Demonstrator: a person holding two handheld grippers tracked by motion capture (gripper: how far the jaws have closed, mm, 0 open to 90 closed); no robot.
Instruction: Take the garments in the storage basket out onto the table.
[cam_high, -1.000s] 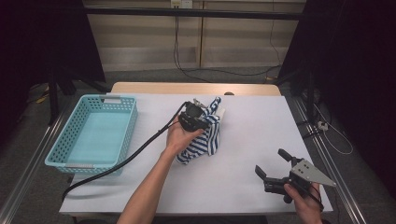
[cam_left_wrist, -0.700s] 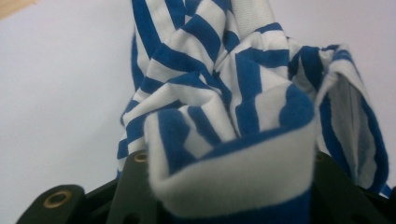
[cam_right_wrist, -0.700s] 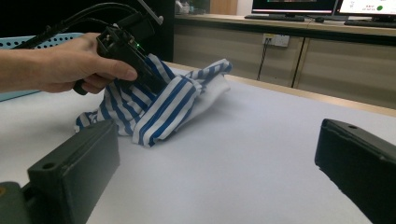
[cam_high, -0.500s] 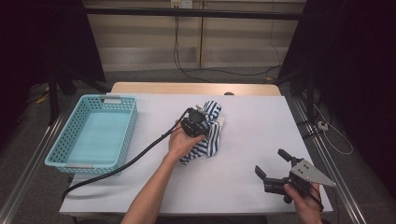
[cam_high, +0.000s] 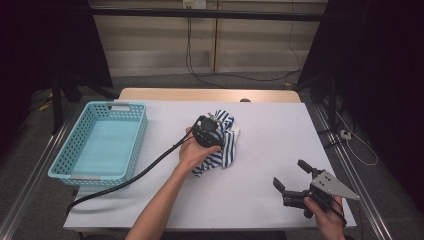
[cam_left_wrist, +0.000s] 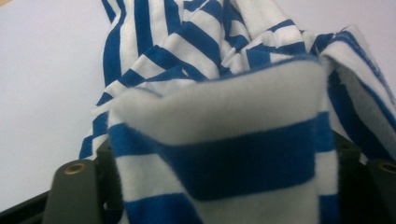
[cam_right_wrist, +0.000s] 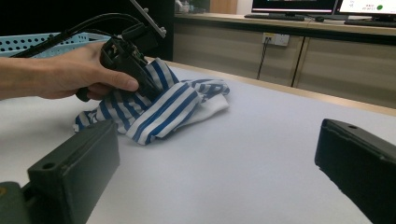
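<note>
On the white table (cam_high: 260, 200) a crumpled blue-and-white striped cloth (cam_high: 222, 150) lies a little left of the middle, well to the right of the turquoise basket (cam_high: 75, 150) that sits at the table's left edge. The left gripper (cam_high: 212, 127) is down on top of that cloth, the hand (cam_high: 192, 152) wrapped round its body and the black cable (cam_high: 130, 175) trailing off towards the near left corner. Its jaws have just been opening, and a fold of the striped fabric is bunched up between them: in the left gripper view the cloth rises right in front of the camera, a broad blue band across it, with the two dark jaws standing wide at either side of it and not visibly pinching it. The right gripper (cam_high: 292, 182) is well apart from the cloth, held low over the near right corner of the table. Its jaws gape wide with nothing between them, and looking along them, the cloth and the left hand lie farther off across bare tabletop.
</note>
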